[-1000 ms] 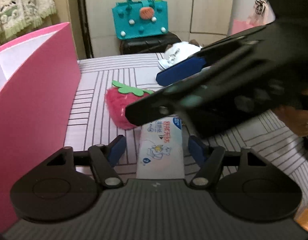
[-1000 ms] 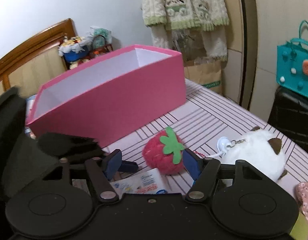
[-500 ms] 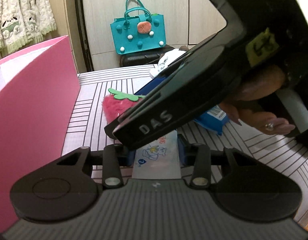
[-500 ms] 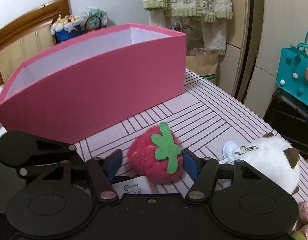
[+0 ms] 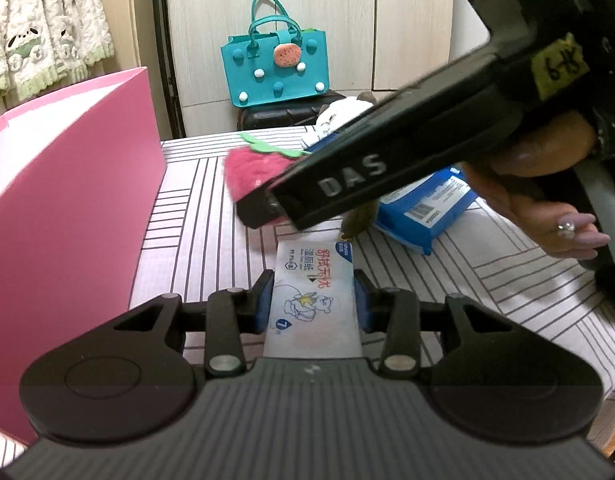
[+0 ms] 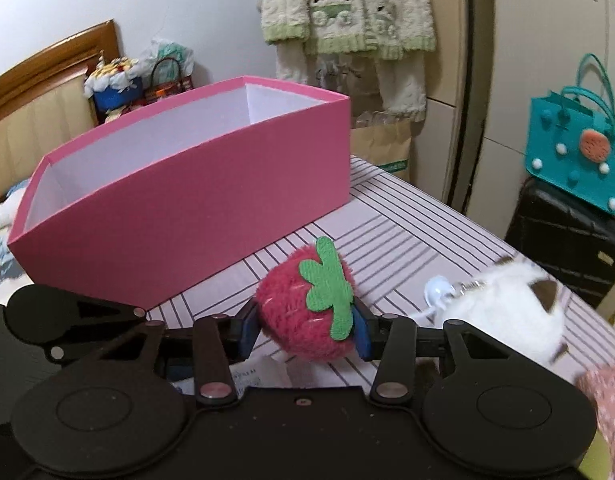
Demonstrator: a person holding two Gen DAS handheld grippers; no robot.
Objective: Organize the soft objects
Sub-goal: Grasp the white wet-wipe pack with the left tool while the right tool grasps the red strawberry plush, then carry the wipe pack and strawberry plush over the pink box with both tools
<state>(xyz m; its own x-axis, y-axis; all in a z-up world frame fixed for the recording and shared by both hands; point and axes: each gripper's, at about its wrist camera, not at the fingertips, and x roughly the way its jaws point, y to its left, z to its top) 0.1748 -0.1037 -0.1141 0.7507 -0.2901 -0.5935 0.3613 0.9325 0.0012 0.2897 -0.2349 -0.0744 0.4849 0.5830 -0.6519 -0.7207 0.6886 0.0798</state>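
A white tissue pack (image 5: 312,268) with a cartoon bear lies on the striped cloth, and my left gripper (image 5: 313,294) is shut on its two sides. The red plush strawberry (image 6: 295,312) with a green felt leaf sits between the blue pads of my right gripper (image 6: 305,330). Its jaws are closing and both pads press into the fur. In the left wrist view the strawberry (image 5: 247,168) is partly hidden behind one of the right gripper's black fingers (image 5: 347,178). The open pink box (image 6: 187,196) stands just behind it.
A white plush cat (image 6: 507,316) with a keyring lies to the right of the strawberry. A blue wipes pack (image 5: 427,208) lies under the person's hand (image 5: 547,200). A teal bag (image 5: 275,68) stands on a black suitcase (image 6: 567,240) beyond the table's edge.
My left jaws closed onto the tissue pack. My right gripper moved in around the strawberry and its jaws narrowed until the pads met the fur.
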